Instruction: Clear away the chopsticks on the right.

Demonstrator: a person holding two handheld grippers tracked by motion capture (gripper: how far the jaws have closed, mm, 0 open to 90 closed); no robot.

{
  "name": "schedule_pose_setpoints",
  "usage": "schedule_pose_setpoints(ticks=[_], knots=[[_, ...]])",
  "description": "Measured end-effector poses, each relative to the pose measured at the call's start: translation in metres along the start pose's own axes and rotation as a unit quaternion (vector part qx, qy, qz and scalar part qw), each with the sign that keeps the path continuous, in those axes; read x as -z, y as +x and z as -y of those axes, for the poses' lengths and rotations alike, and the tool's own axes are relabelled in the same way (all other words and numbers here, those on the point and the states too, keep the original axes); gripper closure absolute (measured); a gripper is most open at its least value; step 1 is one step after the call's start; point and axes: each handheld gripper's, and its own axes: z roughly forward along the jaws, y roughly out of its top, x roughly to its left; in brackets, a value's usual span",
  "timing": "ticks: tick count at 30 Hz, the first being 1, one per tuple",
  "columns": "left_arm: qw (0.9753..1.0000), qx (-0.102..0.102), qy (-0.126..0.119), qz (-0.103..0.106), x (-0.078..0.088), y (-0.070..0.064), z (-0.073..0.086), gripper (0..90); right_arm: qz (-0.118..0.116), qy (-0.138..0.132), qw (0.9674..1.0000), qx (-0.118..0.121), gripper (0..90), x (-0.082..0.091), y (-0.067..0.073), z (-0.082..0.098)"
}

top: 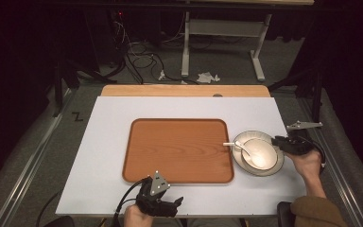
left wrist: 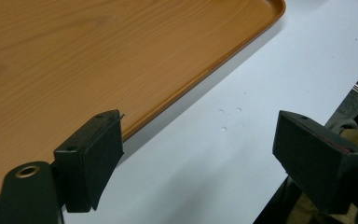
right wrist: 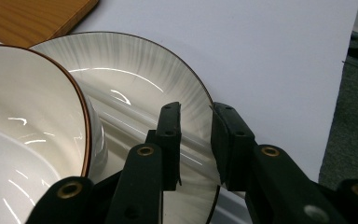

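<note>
A white ribbed plate (top: pixel 267 172) lies on the white table right of a wooden tray (top: pixel 179 150). It carries a cream bowl (top: pixel 261 153) with a white spoon (top: pixel 235 144) resting in it, handle toward the tray. My right gripper (top: pixel 277 140) is at the plate's right rim. In the right gripper view the plate (right wrist: pixel 135 60) rim runs through the gap of that gripper (right wrist: pixel 196 109); a gap shows and the pads do not press. The bowl (right wrist: pixel 28 102) is just left of it. My left gripper (top: pixel 173 204) hovers open by the tray's front edge (left wrist: pixel 98 56), and nothing lies within this gripper (left wrist: pixel 198 135).
The white table sheet (top: pixel 113 142) spreads around the tray, and its near edge lies just under my left hand. Beyond the table's far wooden edge stand a desk frame (top: pixel 185 42) and loose cables (top: pixel 139 59) on the floor. A sleeve (top: pixel 314 210) comes in at bottom right.
</note>
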Motion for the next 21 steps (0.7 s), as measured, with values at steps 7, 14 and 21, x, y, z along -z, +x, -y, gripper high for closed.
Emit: schedule_pose_setpoints(ticks=[7, 14, 21], knots=[[1.0, 0.006, -0.003, 0.005, 0.002, 0.0, 0.0, 16.4, -0.006, 0.007, 1.0, 0.004, 72.9, -0.007, 0.0, -0.005], [1.0, 0.002, 0.001, 0.007, 0.0, 0.0, 0.0, 16.3, -0.009, 0.007, 0.9999, 0.003, 73.8, -0.009, 0.0, -0.006], [1.0, 0.002, 0.003, 0.007, -0.001, 0.001, 0.001, 16.4, -0.012, 0.015, 0.9997, 0.015, 75.7, -0.014, 0.0, -0.009]])
